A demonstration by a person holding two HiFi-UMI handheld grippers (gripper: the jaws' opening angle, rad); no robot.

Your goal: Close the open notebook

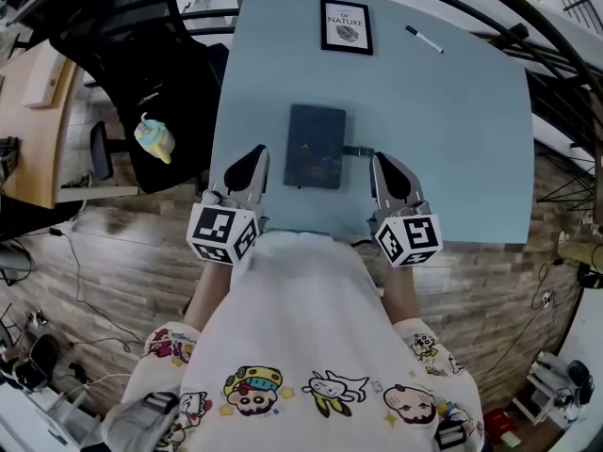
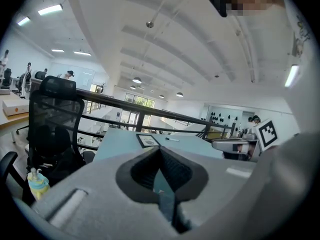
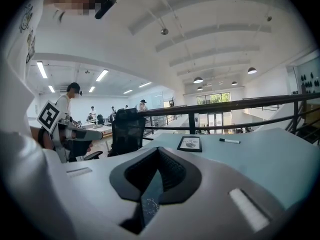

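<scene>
A dark notebook (image 1: 316, 146) lies flat in the middle of the pale blue table (image 1: 452, 139), its cover facing up and a dark strap sticking out of its right edge. My left gripper (image 1: 254, 152) rests just left of the notebook, jaws shut with nothing between them. The right gripper (image 1: 380, 161) sits just right of it, near the strap, also shut and empty. In the right gripper view a strip of the dark cover (image 3: 150, 199) shows below the shut gripper (image 3: 159, 150). The left gripper view shows its shut gripper (image 2: 160, 149) over bare table.
A framed card (image 1: 346, 26) and a marker pen (image 1: 424, 39) lie at the table's far side. A black office chair (image 1: 151, 73) with a small pastel toy (image 1: 154, 137) stands left of the table. A black railing runs behind the table's far edge.
</scene>
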